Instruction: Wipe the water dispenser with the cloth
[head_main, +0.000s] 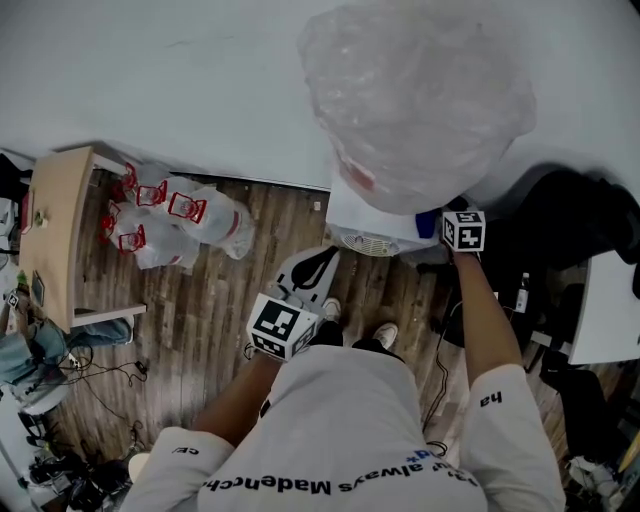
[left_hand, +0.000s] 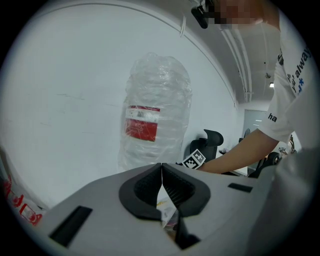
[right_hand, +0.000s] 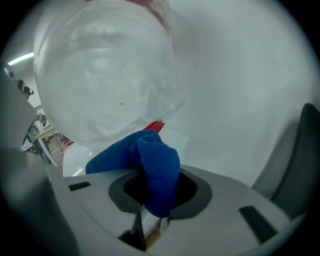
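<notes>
The right gripper is shut tight on the blue cloth. The cloth is bunched up between the jaws, likely so it will not slip while rubbing. One loose end of the cloth looks to lie on the white top of the water dispenser, just under the big bottle wrapped in plastic. In the head view the dispenser stands at about 1 o'clock from the middle.

The left gripper has its jaws pressed together with nothing in them. It hangs at 7 o'clock from the dispenser, well apart, probably to stay out of the way. The top seems to be the part being wiped.
</notes>
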